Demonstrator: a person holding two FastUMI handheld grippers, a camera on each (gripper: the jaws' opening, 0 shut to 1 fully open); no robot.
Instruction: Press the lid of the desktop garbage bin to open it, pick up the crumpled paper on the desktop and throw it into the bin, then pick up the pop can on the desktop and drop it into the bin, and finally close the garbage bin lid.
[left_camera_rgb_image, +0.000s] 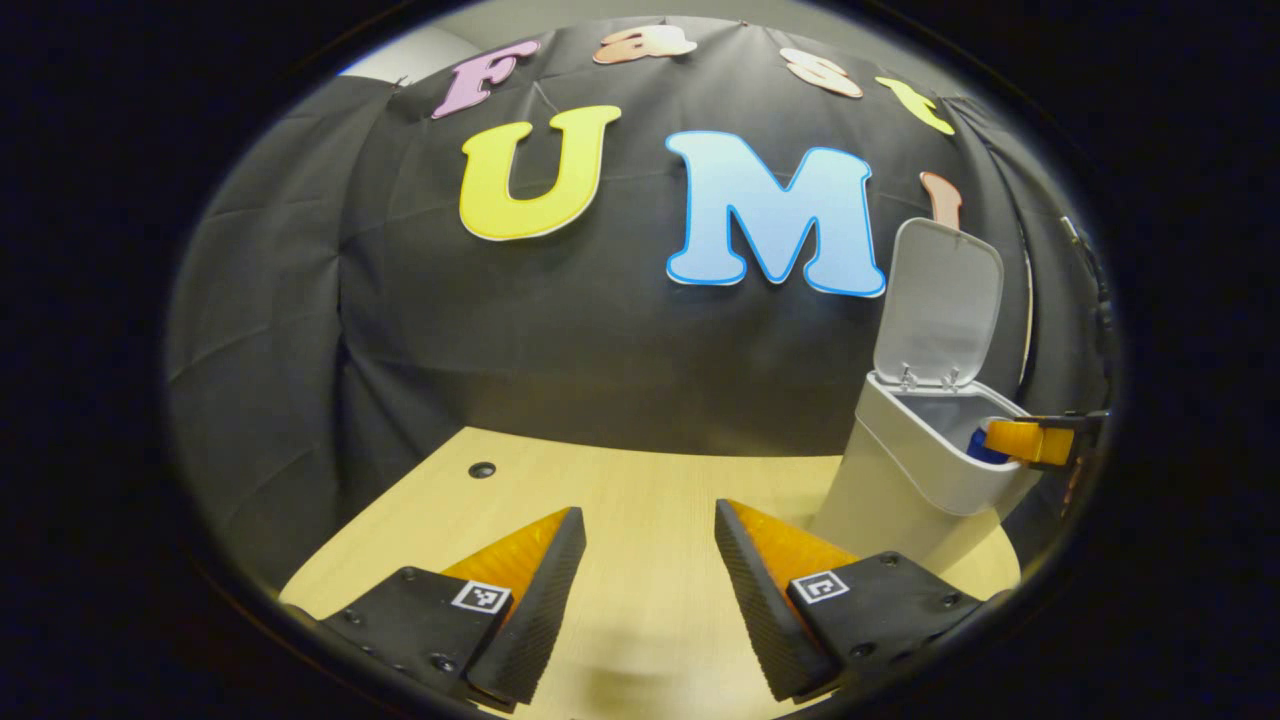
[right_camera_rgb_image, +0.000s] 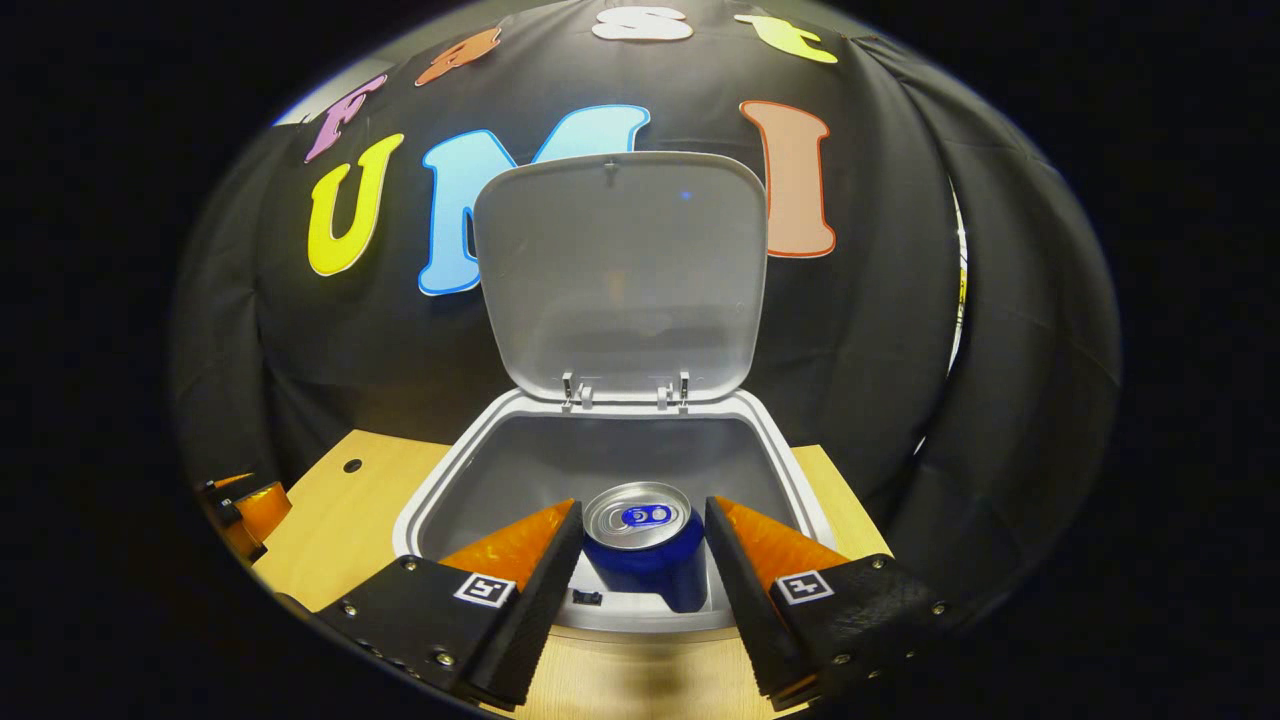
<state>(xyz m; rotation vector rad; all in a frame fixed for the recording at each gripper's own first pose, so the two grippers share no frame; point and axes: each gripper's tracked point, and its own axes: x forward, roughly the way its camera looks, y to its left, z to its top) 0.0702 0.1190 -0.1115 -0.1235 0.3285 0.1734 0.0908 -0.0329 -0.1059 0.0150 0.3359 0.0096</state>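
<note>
The white desktop bin (right_camera_rgb_image: 430, 510) stands with its lid (right_camera_rgb_image: 620, 270) swung up against the booth wall. A blue pop can (right_camera_rgb_image: 645, 570) with a silver top hangs upright in the bin's mouth, and my right gripper (right_camera_rgb_image: 643, 507) is shut on its sides. In the left gripper view the bin (left_camera_rgb_image: 900, 470) is at the right with the lid (left_camera_rgb_image: 940, 300) raised, and the right gripper (left_camera_rgb_image: 1030, 440) holds the can (left_camera_rgb_image: 982, 447) just over the rim. My left gripper (left_camera_rgb_image: 648, 515) stands open low over the wooden table (left_camera_rgb_image: 620, 480), left of the bin, with nothing between its fingers.
A small round hole (left_camera_rgb_image: 482, 469) sits in the table near the back left. The black cloth wall closes in behind and to both sides. The left gripper (right_camera_rgb_image: 245, 505) shows at the far left edge of the right gripper view.
</note>
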